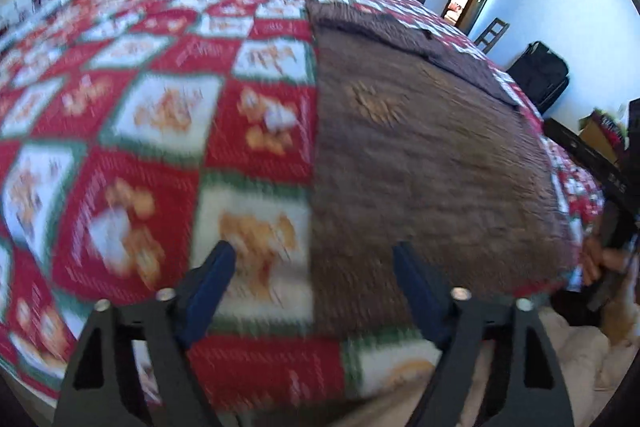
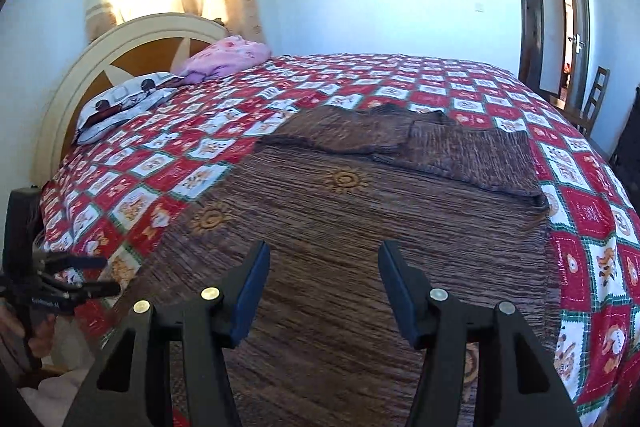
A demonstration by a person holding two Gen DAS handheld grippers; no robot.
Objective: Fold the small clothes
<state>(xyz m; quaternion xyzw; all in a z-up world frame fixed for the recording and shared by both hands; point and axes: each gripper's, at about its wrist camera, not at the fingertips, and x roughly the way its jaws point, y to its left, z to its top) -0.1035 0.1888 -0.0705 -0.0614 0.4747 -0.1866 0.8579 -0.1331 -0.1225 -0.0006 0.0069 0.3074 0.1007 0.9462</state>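
A brown garment with small gold sun motifs lies flat on the bed, its far end folded over in a darker layer. In the left wrist view the same garment fills the right half, blurred by motion. My left gripper is open and empty, above the garment's left edge near the bed's front. My right gripper is open and empty, over the near part of the garment. The left gripper also shows in the right wrist view at the far left.
The bed carries a red, white and green checked quilt. A pink bundle and a patterned pillow lie by the headboard. A door and chair stand at the right. A black bag sits beyond the bed.
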